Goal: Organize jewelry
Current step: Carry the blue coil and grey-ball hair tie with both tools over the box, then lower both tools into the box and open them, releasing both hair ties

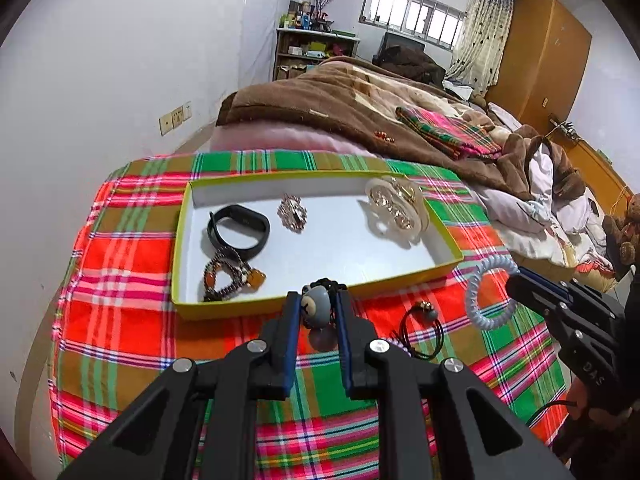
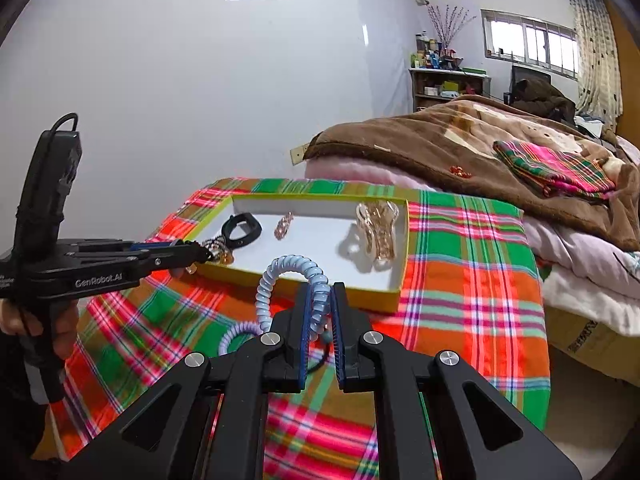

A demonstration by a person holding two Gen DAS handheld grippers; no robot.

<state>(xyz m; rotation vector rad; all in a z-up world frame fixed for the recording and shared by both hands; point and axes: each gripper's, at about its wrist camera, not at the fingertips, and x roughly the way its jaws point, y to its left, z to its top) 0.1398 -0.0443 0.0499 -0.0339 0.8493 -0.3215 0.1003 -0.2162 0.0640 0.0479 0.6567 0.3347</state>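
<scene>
Plaid cloth (image 1: pixel 132 264), brown blanket (image 1: pixel 304 108), white wall (image 1: pixel 120 48)

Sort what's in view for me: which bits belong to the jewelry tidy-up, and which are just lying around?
Job:
tray
bear charm in left gripper
blue coil tie in right gripper
black hair tie
wristband, bead bracelet, brooch, hair claw

Not job:
brown blanket
folded plaid cloth
shelf

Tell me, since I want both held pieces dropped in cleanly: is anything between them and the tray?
Nothing visible. The left hand-held gripper holds the bear charm, the right hand-held gripper the blue coil tie. Only the yellow tray near wall lies ahead, with bare floor behind it.
</scene>
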